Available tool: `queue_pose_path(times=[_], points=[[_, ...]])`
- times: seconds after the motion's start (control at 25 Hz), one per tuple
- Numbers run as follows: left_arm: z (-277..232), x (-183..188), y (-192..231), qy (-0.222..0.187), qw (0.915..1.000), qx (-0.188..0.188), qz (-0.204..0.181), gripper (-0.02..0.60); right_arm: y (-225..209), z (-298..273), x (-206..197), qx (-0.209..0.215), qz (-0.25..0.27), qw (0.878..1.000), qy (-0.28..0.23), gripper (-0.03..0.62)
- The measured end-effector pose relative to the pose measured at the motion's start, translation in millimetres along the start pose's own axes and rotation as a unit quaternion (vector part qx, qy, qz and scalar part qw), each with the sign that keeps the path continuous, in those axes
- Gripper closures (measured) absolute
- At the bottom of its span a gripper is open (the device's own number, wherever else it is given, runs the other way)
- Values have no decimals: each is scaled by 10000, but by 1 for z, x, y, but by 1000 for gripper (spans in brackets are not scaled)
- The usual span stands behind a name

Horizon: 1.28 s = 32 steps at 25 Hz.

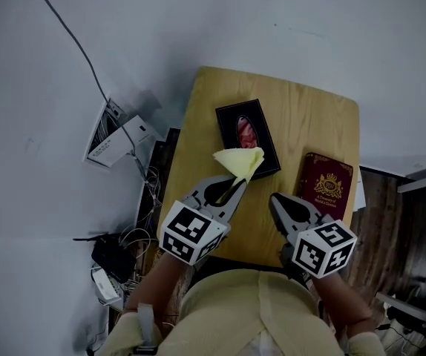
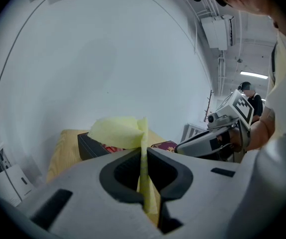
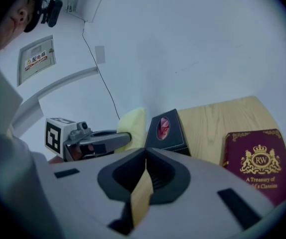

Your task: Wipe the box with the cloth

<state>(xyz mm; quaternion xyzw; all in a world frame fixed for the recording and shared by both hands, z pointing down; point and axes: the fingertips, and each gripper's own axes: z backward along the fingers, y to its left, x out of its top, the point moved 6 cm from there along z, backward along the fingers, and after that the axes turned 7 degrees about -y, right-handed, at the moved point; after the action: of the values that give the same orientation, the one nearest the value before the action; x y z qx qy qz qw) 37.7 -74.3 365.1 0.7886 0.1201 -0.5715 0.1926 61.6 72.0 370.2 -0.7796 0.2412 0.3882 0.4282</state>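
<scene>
A black box (image 1: 247, 138) with an oval window lies on the wooden table (image 1: 302, 117). My left gripper (image 1: 241, 185) is shut on a pale yellow cloth (image 1: 241, 162), which hangs over the box's near corner. In the left gripper view the cloth (image 2: 118, 132) runs up between the closed jaws, with the box (image 2: 90, 146) just behind it. My right gripper (image 1: 274, 199) is shut on nothing, near the table's front edge and to the right of the cloth. The right gripper view shows the box (image 3: 165, 131), the cloth (image 3: 133, 122) and the left gripper (image 3: 108, 138) to the left.
A dark red book (image 1: 326, 186) with gold print lies right of the box. Left of the table are a white wall box (image 1: 113, 139) and tangled cables (image 1: 142, 199). A person (image 2: 252, 101) stands far off in the left gripper view.
</scene>
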Motion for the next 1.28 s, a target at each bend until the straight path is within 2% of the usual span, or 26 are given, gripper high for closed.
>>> queue_pose_path(times=[0.16,0.36,0.56,0.72,0.96,1.28], points=[[-13,10,2,36,9998,28,-185,552,-10,3,14,23,39,10000,-73,563],[-23,24,22,65,9985,258,-470,552,-16,-2,28,21,27,9998,-191,565],[-37,38,44,370,9923,368,-1120,552,-18,-11,26,175,-35,9998,-75,563],[-49,47,62,500,9905,401,-1219,552,-23,-17,26,205,-66,9998,24,565],[-70,42,83,1021,9767,349,-1857,552,-29,-27,32,138,-17,9999,36,565],[-101,46,116,1572,9627,65,-2203,552,-33,-33,13,50,-263,9994,232,563]])
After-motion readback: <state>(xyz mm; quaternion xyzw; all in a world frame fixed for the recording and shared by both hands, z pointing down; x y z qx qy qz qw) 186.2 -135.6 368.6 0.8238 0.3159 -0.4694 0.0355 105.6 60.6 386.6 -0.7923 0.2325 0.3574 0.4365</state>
